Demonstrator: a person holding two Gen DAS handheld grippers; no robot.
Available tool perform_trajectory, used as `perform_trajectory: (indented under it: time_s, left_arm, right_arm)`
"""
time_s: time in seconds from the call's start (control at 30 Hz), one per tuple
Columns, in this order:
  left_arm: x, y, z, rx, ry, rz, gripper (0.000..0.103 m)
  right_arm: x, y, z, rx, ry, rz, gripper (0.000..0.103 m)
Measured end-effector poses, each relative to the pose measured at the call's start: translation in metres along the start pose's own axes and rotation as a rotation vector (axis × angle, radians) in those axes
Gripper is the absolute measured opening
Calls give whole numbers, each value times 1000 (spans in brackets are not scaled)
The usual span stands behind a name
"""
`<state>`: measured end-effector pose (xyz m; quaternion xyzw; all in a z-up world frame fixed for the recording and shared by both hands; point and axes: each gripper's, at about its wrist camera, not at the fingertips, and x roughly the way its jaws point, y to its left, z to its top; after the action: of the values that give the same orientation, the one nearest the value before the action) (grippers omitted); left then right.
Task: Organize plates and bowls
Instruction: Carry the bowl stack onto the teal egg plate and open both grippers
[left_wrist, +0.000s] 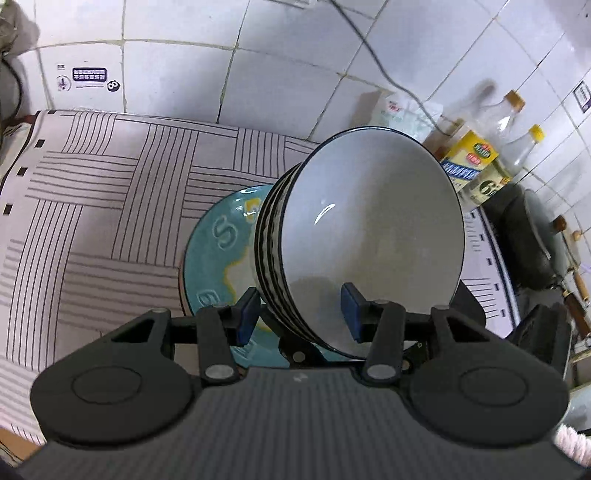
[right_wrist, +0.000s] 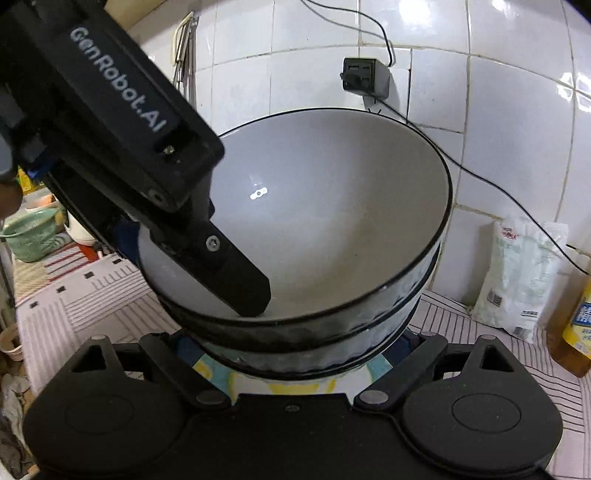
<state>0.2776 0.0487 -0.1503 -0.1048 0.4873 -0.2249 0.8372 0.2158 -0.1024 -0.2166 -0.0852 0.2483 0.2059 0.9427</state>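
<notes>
A stack of grey bowls with black rims (left_wrist: 369, 240) sits on a teal plate with yellow pattern (left_wrist: 218, 243) on the striped cloth. My left gripper (left_wrist: 299, 314) is open and straddles the near wall of the bowl stack, one blue pad outside, one inside the top bowl. In the right wrist view the bowl stack (right_wrist: 325, 229) fills the middle, with the left gripper's finger reaching into it. My right gripper (right_wrist: 295, 343) is open around the base of the stack, above the plate (right_wrist: 295, 386); its fingertips are mostly hidden by the bowls.
Oil and sauce bottles (left_wrist: 476, 158) and a white bag (right_wrist: 524, 273) stand by the tiled wall. A dark wok (left_wrist: 532, 243) lies at the right. A green bowl (right_wrist: 33, 236) sits far left. A wall socket with cable (right_wrist: 365, 77) hangs behind.
</notes>
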Motion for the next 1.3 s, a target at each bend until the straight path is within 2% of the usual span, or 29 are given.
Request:
perform_trajectory:
  time_s: [0.23, 0.4, 0.63, 0.77, 0.97, 1.03, 1.13, 1.3]
  left_arm:
    - [38, 23, 11, 44, 108, -17, 46]
    - [54, 30, 15, 69, 150, -38, 46]
    - [58, 45, 20, 19, 207, -94, 47]
    - [59, 50, 19, -3, 206, -108, 47]
    - [59, 55, 21, -34, 174, -127, 47]
    - [60, 59, 21, -59, 173, -134, 47]
    - [59, 54, 20, -32, 161, -119, 47]
    - [49, 49, 17, -20, 115, -84, 48]
  right_arm:
    - [25, 8, -21, 66, 55, -36, 95]
    - [37, 8, -26, 127, 97, -64, 95]
    - [41, 13, -19, 83, 156, -72, 95]
    - [48, 18, -15, 74, 155, -76, 95]
    - [51, 10, -15, 168, 174, -80, 95]
    - [54, 10, -11, 160, 196, -80, 96]
    - [54, 16, -7, 97, 235, -103, 95]
    - [36, 17, -2, 126, 263, -105, 95]
